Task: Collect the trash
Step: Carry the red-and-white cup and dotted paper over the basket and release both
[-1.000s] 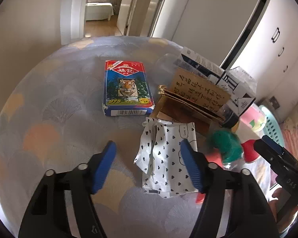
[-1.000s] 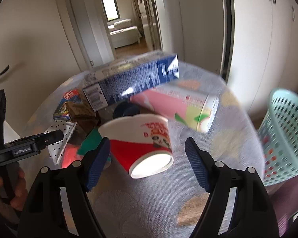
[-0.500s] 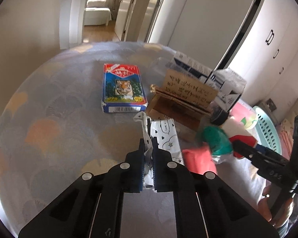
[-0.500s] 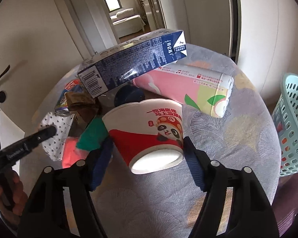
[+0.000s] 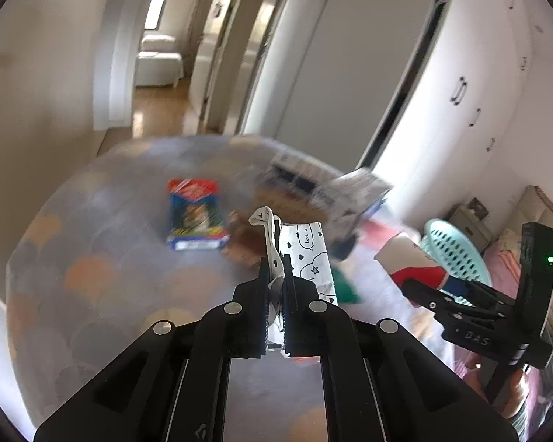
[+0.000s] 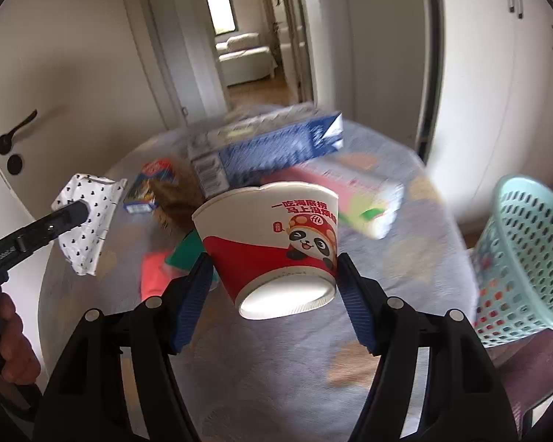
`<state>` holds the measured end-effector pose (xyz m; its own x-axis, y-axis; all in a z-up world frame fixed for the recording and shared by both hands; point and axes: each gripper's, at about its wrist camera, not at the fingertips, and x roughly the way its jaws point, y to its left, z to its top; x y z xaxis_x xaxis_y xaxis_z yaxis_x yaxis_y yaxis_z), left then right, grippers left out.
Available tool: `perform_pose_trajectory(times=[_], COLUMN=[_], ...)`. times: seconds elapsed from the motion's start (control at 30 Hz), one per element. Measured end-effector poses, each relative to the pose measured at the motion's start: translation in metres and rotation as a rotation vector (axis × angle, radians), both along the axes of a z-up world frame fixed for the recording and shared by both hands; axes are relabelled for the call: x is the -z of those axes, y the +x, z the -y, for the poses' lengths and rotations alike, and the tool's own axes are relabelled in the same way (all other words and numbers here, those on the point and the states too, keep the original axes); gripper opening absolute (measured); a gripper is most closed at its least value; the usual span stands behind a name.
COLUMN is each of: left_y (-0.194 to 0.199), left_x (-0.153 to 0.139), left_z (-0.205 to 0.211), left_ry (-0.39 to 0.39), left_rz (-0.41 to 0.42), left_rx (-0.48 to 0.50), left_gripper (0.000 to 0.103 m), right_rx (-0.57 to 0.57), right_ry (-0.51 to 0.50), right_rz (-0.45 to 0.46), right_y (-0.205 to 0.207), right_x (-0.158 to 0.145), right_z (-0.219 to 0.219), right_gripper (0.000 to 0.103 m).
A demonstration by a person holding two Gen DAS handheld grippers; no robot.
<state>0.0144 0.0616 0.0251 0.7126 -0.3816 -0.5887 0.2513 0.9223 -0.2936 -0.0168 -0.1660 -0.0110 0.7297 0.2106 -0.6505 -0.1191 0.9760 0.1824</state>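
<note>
My left gripper point(image 5: 275, 287) is shut on a white wrapper with black hearts point(image 5: 306, 254) and holds it above the round table point(image 5: 92, 287). The wrapper also shows in the right wrist view point(image 6: 88, 228), lifted clear of the table. My right gripper point(image 6: 272, 291) is shut on a red and white paper noodle cup point(image 6: 272, 243) with a panda print and holds it above the table point(image 6: 405, 265). The cup also shows in the left wrist view point(image 5: 413, 261). A teal mesh basket point(image 6: 520, 258) stands at the right beside the table.
On the table lie a tiger-print box point(image 5: 195, 217), a blue and white carton point(image 6: 272, 151), a pink and green carton point(image 6: 354, 195), brown cardboard point(image 6: 177, 206) and red and green scraps point(image 6: 169, 261). White cupboards point(image 5: 479, 92) stand to the right.
My left gripper closed on the heart-print wrapper and lifted it off the table. My right gripper closed on the noodle cup and raised it. Both views have swung upward.
</note>
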Motion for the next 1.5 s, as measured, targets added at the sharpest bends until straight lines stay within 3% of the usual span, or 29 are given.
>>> perform_pose_trajectory(times=[0.33,0.7,1.07,1.4,1.47,1.5], left_y=[0.007,0.047,0.093,0.123,0.125,0.124], left_x=[-0.047,-0.061,-0.019,0.038,0.042,0.043], left_z=[0.076,0.227,0.357,0.420,0.427,0.425], left_ry=[0.011,0.006,0.016,0.039,0.044,0.044], left_rz=[0.112,0.143,0.042,-0.099,-0.099,-0.098], left_rx=[0.152,0.380,0.518,0.606,0.608,0.608], left_gripper=[0.004,0.004,0.004,0.004,0.007,0.014], right_rx=[0.223,0.508,0.735,0.807,0.817,0.818], right_ry=[-0.079,-0.035,-0.008,0.041,0.050,0.060], right_rz=[0.137,0.121,-0.015,-0.106,-0.113,-0.116], right_y=[-0.024,-0.008,0.007,0.014,0.013,0.013], right_x=[-0.042,-0.047,-0.007,0.029,0.033,0.034], right_z=[0.063,0.183,0.284,0.320,0.323,0.325], right_gripper=[0.065,0.065,0.065,0.066,0.066,0.066])
